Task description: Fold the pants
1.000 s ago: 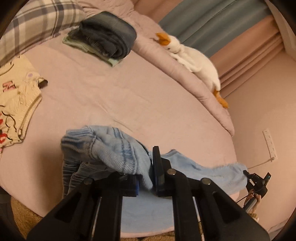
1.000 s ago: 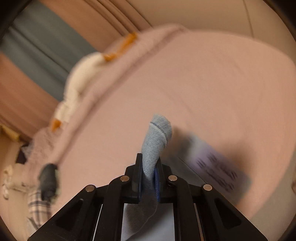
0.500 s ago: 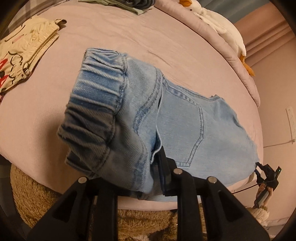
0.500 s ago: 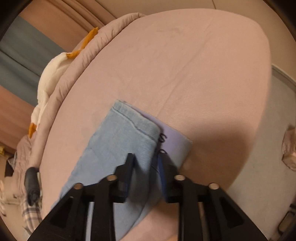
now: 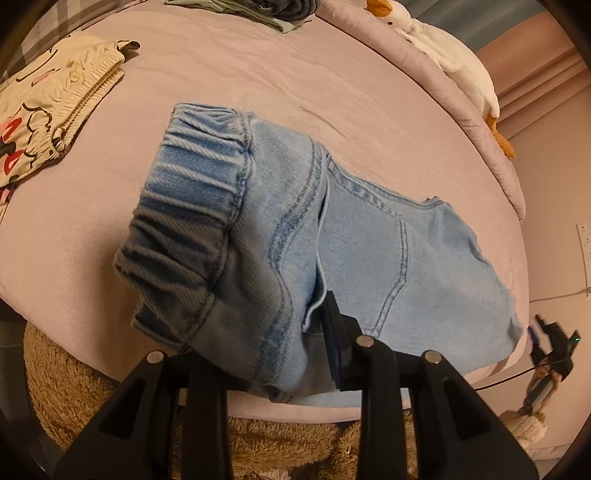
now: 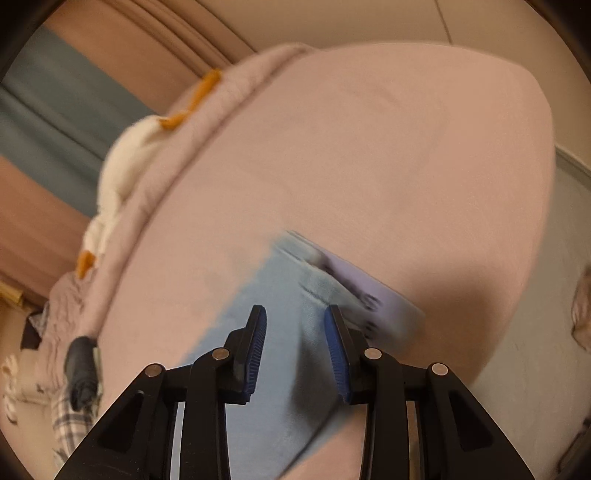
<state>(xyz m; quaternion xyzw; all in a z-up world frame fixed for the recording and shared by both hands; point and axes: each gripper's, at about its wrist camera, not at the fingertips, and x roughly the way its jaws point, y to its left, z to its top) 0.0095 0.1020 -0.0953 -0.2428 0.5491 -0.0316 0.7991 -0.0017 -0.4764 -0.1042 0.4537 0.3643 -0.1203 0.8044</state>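
Light blue denim pants (image 5: 369, 236) lie folded on the pink bed (image 5: 258, 74), elastic waistband (image 5: 192, 184) to the left. My left gripper (image 5: 284, 325) sits at the near edge of the bed. Its jaws are opening with a denim fold between them. The fold covers the left finger and hangs clear of the right pad. In the right wrist view, my right gripper (image 6: 295, 310) stands open just above the leg end of the pants (image 6: 280, 280), with no cloth pinched. It also shows small at the bed's right edge as the right gripper (image 5: 550, 343).
A cream printed garment (image 5: 48, 122) lies at the left and a stack of dark folded clothes (image 5: 280, 7) at the far edge. A white goose plush (image 5: 454, 55) rests along the rolled blanket. A brown shaggy rug (image 5: 277, 443) is below. A lavender piece (image 6: 369, 291) shows under the leg end.
A second ago both grippers were shut on raised denim. The pants have come down and now lie folded on the bed, and both sets of jaws have opened. The right gripper has pulled back slightly.
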